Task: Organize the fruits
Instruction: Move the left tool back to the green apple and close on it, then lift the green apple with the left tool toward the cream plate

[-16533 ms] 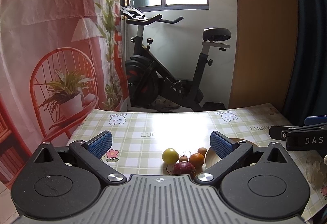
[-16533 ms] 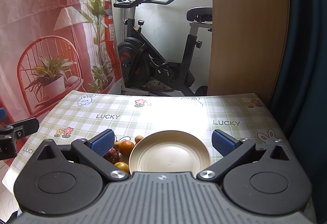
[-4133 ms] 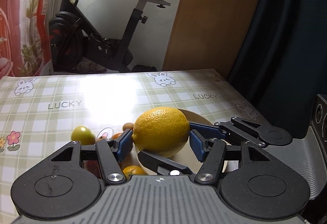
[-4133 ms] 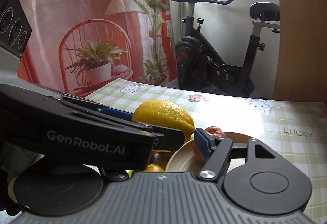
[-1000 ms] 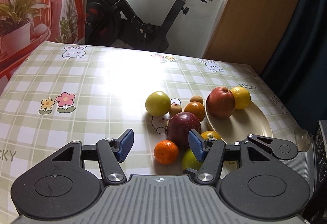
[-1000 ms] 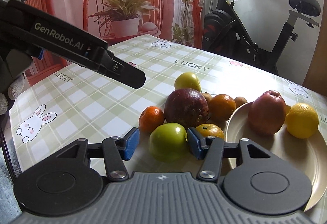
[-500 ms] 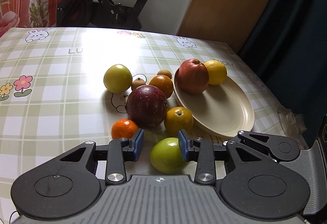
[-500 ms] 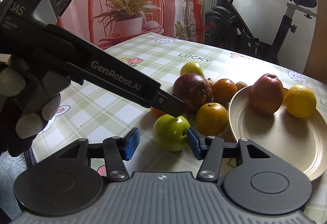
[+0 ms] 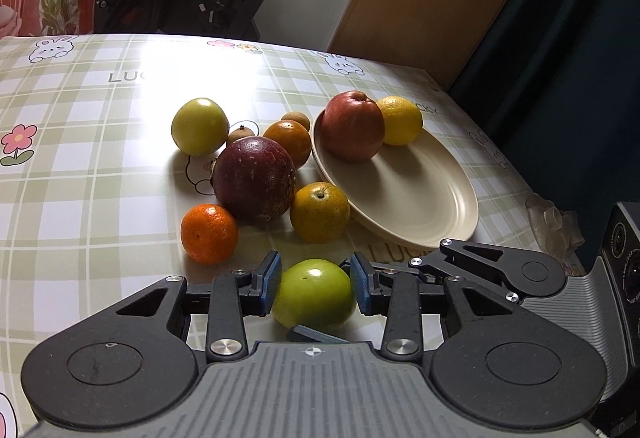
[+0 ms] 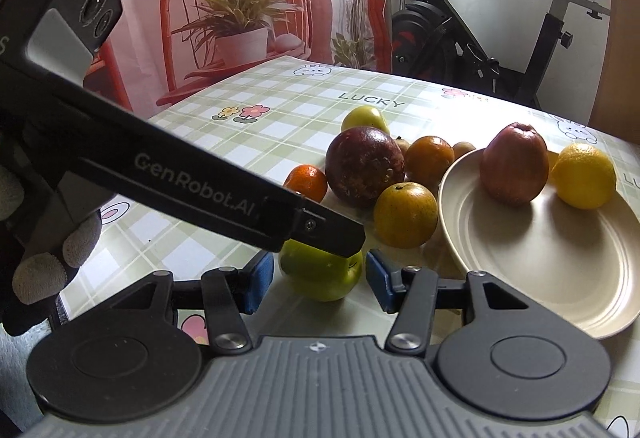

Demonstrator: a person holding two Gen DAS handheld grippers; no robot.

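A green apple (image 9: 314, 298) rests on the checked tablecloth at the near edge of the fruit pile. My left gripper (image 9: 315, 280) is shut on it, with a blue pad touching each side. In the right wrist view the same green apple (image 10: 320, 274) lies between the pads of my right gripper (image 10: 319, 280), which is open, with gaps on both sides. A left finger (image 10: 312, 226) crosses over the apple's top. The cream plate (image 9: 420, 190) holds a red apple (image 9: 352, 126) and a lemon (image 9: 400, 120).
Beside the plate lie a dark red round fruit (image 9: 254, 182), three oranges (image 9: 320, 212), a yellow-green apple (image 9: 200, 126) and two small brown fruits (image 9: 296, 120). A gloved hand (image 10: 40, 266) holds the left gripper. An exercise bike (image 10: 480, 38) stands beyond the table.
The left gripper has come down around the green apple and its pads have closed onto it. The right gripper has stayed open around the same apple.
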